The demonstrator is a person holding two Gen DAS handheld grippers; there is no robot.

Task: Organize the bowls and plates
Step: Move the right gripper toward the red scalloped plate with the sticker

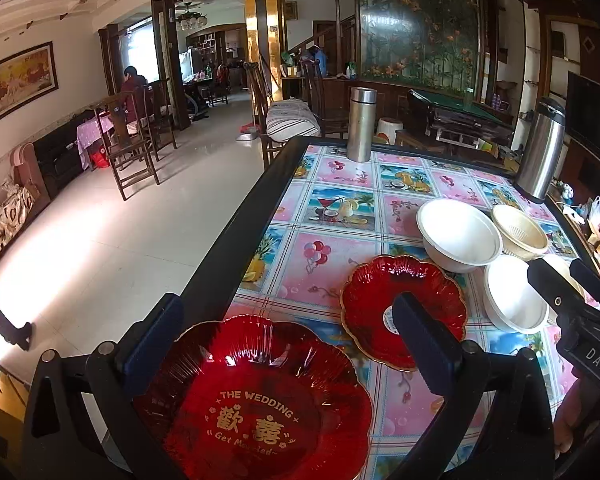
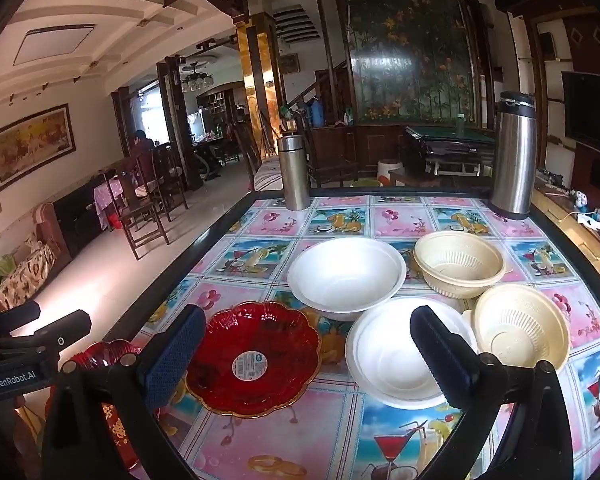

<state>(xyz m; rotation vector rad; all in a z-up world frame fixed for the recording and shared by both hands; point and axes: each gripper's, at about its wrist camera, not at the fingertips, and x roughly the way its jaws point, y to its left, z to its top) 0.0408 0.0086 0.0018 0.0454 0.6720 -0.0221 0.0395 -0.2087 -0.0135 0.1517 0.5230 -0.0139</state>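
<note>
My left gripper (image 1: 288,336) is open, its fingers on either side of a red glass plate with gold "THE WEDDING" lettering (image 1: 256,404) at the table's near left corner. A second red scalloped plate (image 1: 380,292) (image 2: 256,360) with a sticker lies beyond it. My right gripper (image 2: 304,356) is open and empty above this plate and a white bowl (image 2: 392,356) (image 1: 512,296). A larger white bowl (image 2: 346,274) (image 1: 458,234) and two cream ribbed bowls (image 2: 460,262) (image 2: 520,326) sit behind.
Two steel flasks stand at the table's far edge, one (image 2: 294,172) at the left and one (image 2: 514,156) at the right. The table (image 2: 300,440) has a colourful patterned cloth and a black rim. Wooden chairs (image 1: 128,148) stand on the tiled floor to the left.
</note>
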